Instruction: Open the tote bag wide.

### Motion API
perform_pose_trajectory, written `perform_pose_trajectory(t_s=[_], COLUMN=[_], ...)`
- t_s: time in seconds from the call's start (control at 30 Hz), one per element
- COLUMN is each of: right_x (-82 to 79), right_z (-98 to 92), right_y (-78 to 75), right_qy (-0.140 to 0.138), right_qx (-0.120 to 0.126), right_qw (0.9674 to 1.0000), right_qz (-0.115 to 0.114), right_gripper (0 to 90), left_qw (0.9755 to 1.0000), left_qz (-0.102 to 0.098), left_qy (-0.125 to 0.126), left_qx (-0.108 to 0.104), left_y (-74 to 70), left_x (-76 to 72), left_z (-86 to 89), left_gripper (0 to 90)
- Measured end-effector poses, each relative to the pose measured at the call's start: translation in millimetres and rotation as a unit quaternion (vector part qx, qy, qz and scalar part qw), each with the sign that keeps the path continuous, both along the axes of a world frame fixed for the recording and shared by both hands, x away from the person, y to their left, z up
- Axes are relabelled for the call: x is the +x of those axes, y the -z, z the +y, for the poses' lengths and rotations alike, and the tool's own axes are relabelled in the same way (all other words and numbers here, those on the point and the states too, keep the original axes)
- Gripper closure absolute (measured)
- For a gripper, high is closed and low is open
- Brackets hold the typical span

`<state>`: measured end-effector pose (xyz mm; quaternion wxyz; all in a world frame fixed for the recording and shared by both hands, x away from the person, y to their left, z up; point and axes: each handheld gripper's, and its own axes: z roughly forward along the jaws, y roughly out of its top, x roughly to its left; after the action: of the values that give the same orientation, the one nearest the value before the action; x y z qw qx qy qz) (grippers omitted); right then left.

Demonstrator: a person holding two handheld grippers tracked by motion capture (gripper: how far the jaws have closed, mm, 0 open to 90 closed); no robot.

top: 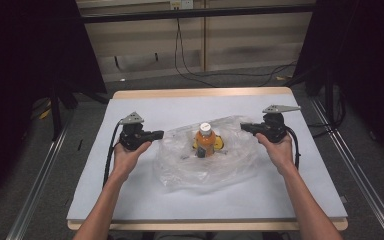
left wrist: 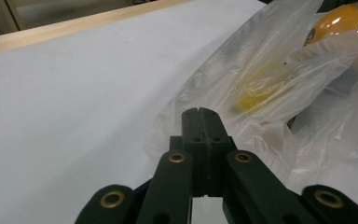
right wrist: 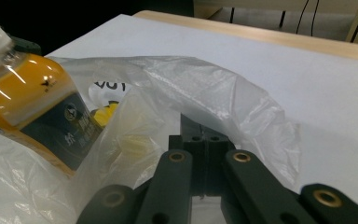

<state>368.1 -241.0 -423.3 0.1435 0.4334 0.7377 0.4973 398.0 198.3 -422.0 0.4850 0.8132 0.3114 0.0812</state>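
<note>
A clear plastic bag (top: 230,167) lies crumpled mid-table with an orange juice bottle (top: 205,140), white cap and dark label, standing inside it. A yellow object (top: 219,144) sits beside the bottle in the bag. My left gripper (top: 159,134) is shut at the bag's left rim, my right gripper (top: 244,126) shut at its right rim. In the left gripper view the closed jaws (left wrist: 201,114) meet the bag film (left wrist: 261,93), with the bottle (left wrist: 345,23) beyond. In the right gripper view the film (right wrist: 223,98) drapes over the closed tips (right wrist: 204,126), the bottle (right wrist: 28,102) at left.
The white table cover (top: 145,200) ends in a wooden edge (top: 205,93) at the back. Black stands and cables occupy the floor behind and beside the table. Metal rails (top: 40,185) run along both sides.
</note>
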Motion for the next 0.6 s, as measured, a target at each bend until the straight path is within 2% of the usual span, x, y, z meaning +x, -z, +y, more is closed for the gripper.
perform_pose_trajectory(t_s=[0.1,0.27,0.37,0.47,0.6], right_x=[-3.4,-10.1,-8.1,-6.3,-13.7], right_z=[-2.7,-3.4,-8.7,-13.9,-3.4], right_y=[-7.1,-21.6,-24.8,-21.2,-24.4], right_qy=[-0.002,-0.003,0.004,0.011,-0.012], right_qx=[0.028,0.029,0.043,0.038,0.022], right_qw=[0.9996,0.9992,0.9987,0.9990,0.9993], right_qz=[-0.009,-0.028,-0.028,-0.022,-0.029], right_gripper=[90.0,90.0,90.0,90.0,90.0], left_qw=[0.9999,0.9993,0.9991,0.9990,0.9985], left_qz=[-0.009,-0.017,-0.015,-0.010,-0.015], left_qy=[0.013,0.032,0.039,0.042,0.051], left_qx=[0.001,-0.001,-0.002,0.011,0.013], left_y=[-4.8,-8.5,-6.9,-3.8,-7.8], left_x=[-7.6,-19.4,-22.3,-23.6,-27.0], left_z=[-1.9,-7.5,-11.7,-15.4,-17.8], left_gripper=[90.0,90.0,90.0,90.0,90.0])
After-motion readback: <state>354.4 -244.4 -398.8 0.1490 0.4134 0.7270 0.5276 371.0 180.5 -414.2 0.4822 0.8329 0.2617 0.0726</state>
